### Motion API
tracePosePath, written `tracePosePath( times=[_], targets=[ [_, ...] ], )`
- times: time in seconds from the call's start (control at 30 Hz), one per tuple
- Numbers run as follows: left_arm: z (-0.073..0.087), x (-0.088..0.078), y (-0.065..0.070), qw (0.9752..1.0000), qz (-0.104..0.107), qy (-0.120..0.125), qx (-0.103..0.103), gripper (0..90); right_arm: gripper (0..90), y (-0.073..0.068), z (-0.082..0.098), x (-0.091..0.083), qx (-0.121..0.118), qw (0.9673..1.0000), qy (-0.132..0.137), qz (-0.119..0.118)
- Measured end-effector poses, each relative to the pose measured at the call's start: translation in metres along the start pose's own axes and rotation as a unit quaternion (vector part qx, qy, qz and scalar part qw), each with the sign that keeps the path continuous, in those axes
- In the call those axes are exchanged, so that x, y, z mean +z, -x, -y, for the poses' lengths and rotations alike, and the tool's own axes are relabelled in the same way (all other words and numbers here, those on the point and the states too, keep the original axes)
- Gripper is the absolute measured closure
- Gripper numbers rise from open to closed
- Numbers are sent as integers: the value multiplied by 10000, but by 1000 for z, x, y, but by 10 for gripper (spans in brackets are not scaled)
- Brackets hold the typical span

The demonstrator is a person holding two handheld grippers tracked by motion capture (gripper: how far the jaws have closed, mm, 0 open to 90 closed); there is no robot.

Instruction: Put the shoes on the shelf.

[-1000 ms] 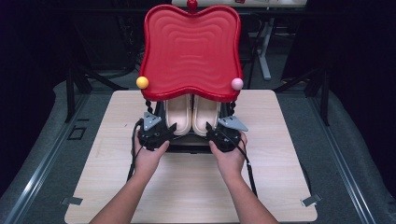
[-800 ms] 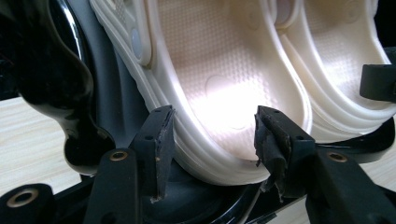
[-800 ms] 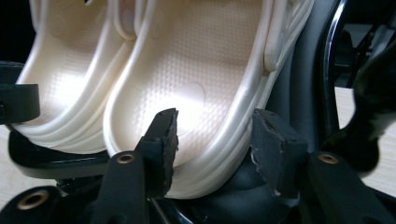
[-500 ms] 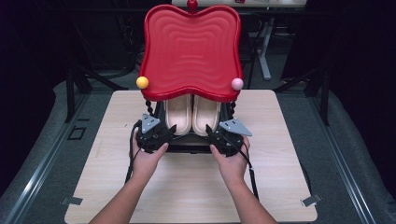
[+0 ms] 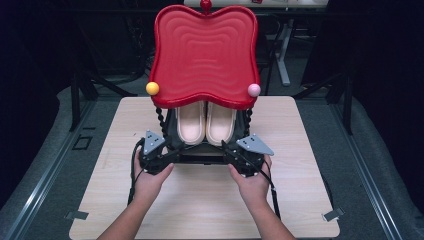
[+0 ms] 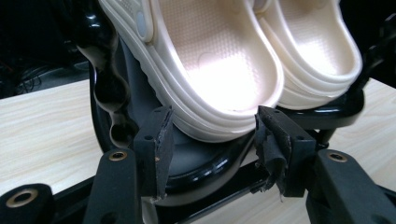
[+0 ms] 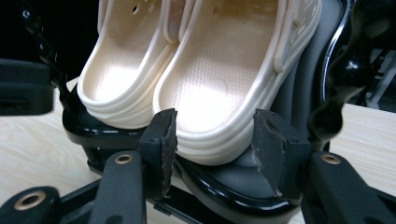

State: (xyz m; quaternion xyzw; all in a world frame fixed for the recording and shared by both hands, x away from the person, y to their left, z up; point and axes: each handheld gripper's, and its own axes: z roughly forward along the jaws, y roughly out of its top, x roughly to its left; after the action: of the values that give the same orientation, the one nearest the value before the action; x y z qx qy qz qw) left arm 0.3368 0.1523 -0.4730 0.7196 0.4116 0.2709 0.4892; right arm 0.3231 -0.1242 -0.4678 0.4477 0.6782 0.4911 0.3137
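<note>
Two cream clogs stand side by side, heels toward me, on the black lower shelf of a small rack. My left gripper faces the left clog and my right gripper faces the right clog. In the left gripper view the left gripper is open, its pads flanking the heel of the left clog without pressing it. In the right gripper view the right gripper stands open the same way around the heel of the right clog.
A wavy red tray tops the rack and overhangs the clogs, with a yellow ball and a pink ball at its front corners. Twisted black posts stand beside the shelf. The rack sits on a wooden table.
Both grippers have drawn back a little toward the near edge of the table. The clogs and rack have stayed in place.
</note>
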Motion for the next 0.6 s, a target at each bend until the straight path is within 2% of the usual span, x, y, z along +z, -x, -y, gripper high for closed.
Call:
tracePosePath(
  times=[0.1,0.27,0.3,0.47,0.6],
  targets=[
    [1,-10,-1,9999,18,89,50,458,488,1,2,-6,-104,9999,-4,8],
    [6,-28,-5,9998,4,162,136,436,481,5,8,-23,-501,9987,-66,-22],
    [7,-32,-6,9998,5,159,132,434,480,6,10,-26,-542,9985,-71,-92],
    [18,-50,-16,9998,-39,181,98,423,476,11,18,-46,-765,9968,-25,-211],
    [30,-62,-27,9998,-153,89,84,421,468,21,27,-62,-863,9962,33,-134]
  ],
)
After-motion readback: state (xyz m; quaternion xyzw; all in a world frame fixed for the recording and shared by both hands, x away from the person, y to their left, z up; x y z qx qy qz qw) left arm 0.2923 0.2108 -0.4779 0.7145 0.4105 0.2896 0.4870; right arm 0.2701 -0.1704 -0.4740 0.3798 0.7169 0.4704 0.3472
